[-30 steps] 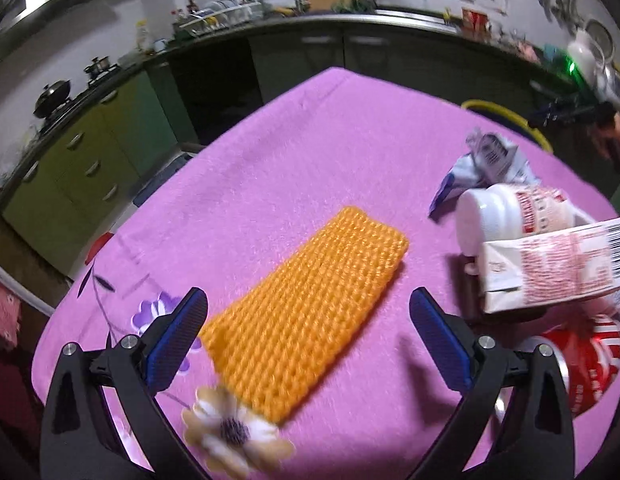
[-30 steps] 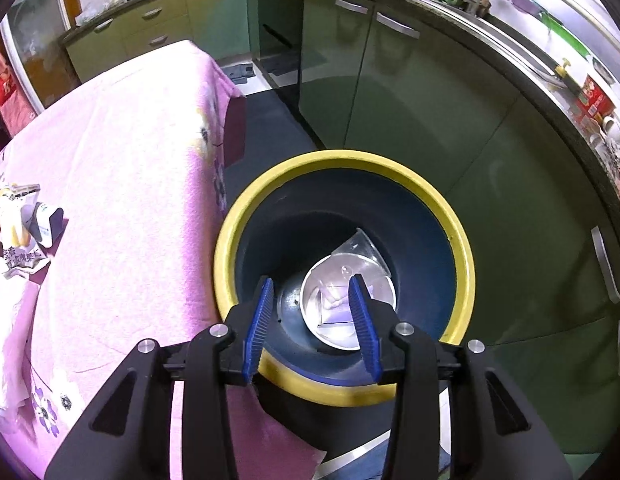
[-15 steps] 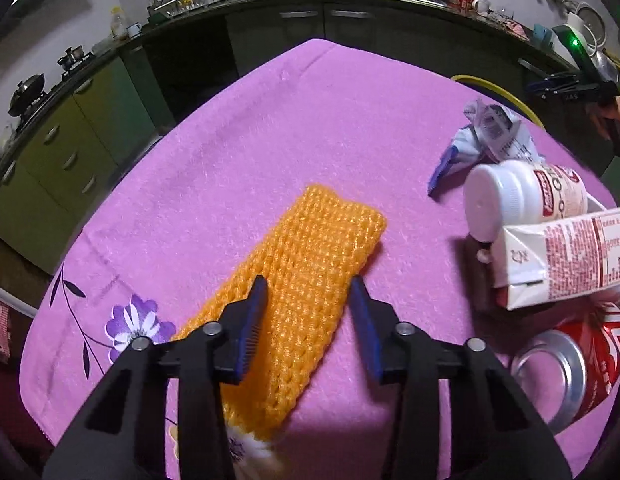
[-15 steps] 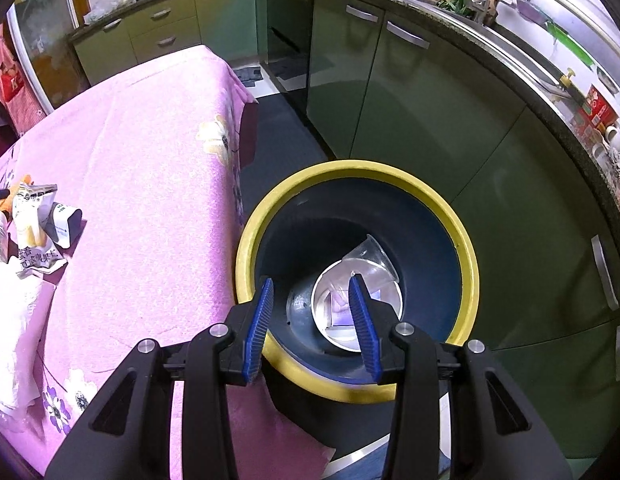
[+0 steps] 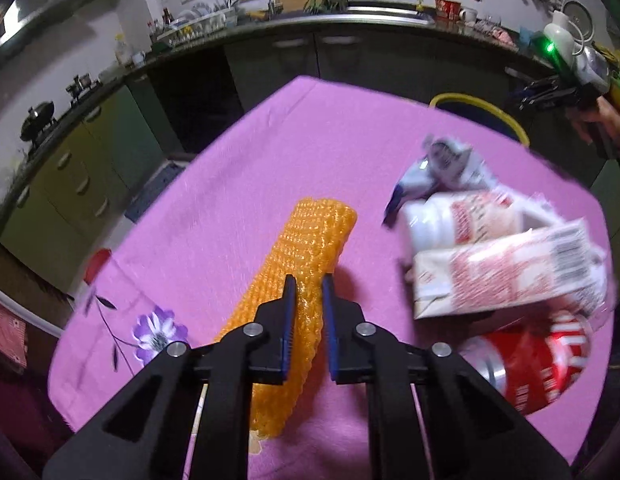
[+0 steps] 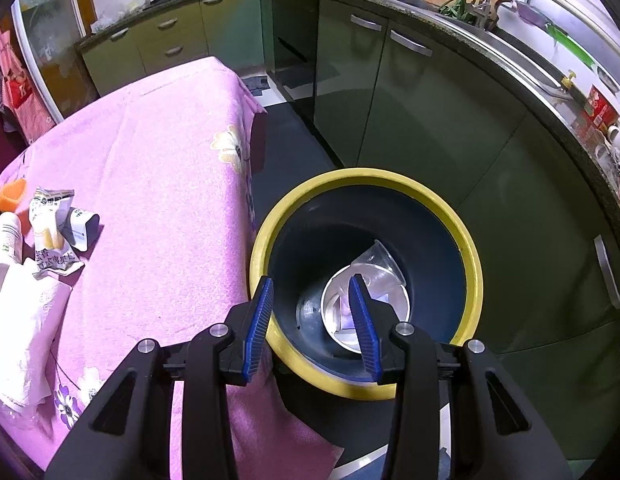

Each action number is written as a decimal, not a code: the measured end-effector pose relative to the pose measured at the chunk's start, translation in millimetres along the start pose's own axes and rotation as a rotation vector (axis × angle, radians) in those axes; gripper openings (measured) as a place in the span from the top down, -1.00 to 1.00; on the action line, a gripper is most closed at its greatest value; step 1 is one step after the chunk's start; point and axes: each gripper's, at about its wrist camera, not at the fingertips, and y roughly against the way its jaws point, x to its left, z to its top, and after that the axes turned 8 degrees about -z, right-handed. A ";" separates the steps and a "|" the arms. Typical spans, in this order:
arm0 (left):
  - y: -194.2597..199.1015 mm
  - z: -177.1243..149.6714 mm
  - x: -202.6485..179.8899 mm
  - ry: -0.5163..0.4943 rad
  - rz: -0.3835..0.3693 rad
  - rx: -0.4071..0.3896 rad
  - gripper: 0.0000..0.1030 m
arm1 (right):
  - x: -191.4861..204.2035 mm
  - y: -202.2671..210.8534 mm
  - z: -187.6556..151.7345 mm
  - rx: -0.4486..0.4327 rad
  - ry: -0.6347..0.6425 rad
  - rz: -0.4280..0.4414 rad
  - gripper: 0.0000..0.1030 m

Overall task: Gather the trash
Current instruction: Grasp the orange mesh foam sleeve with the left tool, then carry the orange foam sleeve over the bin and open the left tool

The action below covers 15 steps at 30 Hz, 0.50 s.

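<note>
While the jaws of the left gripper [image 5: 309,284] are closing, the orange foam net [image 5: 306,256] is pinched between its 2 blue pads and bunched into a ridge on the pink tablecloth [image 5: 246,184]. Beside the net, to the right, a white bottle [image 5: 457,216], a carton [image 5: 505,272], a crumpled wrapper [image 5: 441,168] and a red can [image 5: 537,360] are piled together. The right gripper [image 6: 310,284] is held over the yellow-rimmed bin [image 6: 469,264], its fingers partly apart with nothing gripped; a clear plastic cup [image 6: 379,262] is seen inside the bin.

Carton [image 5: 505,276] blurred — red can [image 5: 537,364] partly hidden.
</note>
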 end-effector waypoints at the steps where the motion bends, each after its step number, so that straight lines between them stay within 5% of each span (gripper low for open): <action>1: 4.8 4.0 -2.7 -0.006 0.004 -0.009 0.76 | -2.4 2.4 -0.5 -0.005 -0.005 0.001 0.23; 8: 40.2 56.5 -33.8 -0.055 -0.003 -0.065 0.76 | -20.3 15.5 -6.1 -0.029 -0.031 0.001 0.23; 15: 38.1 116.7 -93.3 -0.127 -0.110 -0.064 0.76 | -52.7 30.7 -18.3 -0.054 -0.073 -0.008 0.23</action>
